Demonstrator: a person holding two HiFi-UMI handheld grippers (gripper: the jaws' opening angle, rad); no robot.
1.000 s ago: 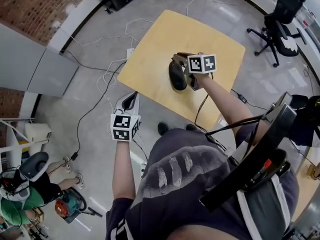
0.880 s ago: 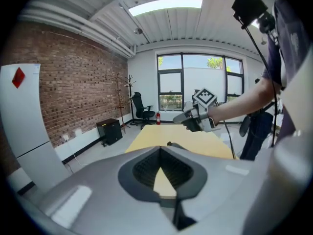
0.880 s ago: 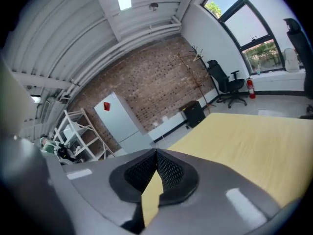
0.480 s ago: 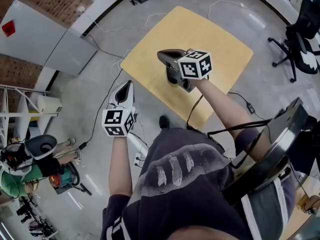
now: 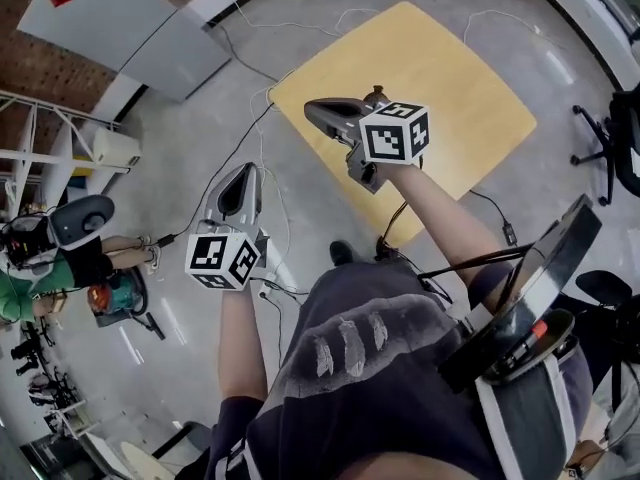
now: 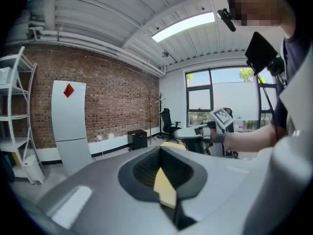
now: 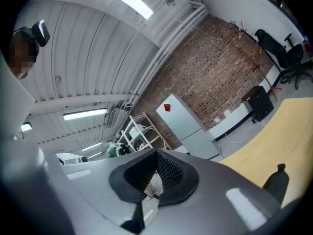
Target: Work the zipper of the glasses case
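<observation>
In the head view the yellow table shows no glasses case; whatever lies under my right arm is hidden. A dark rounded shape on the table in the right gripper view may be the case. My right gripper hangs above the table's near-left corner, tilted up, its jaws shut on nothing. My left gripper is over the floor left of the table. Its jaws are just opening by a thin slit, with nothing between them. Its view shows the right gripper's marker cube.
A white cabinet and a metal shelf rack stand along the brick wall. A seated person in green is at the far left. Cables trail over the floor. A dark rig hangs at my chest.
The right gripper has lifted and drifted left, from over the dark case toward the table's corner. The case has dropped out of the head view. The left gripper stayed over the floor.
</observation>
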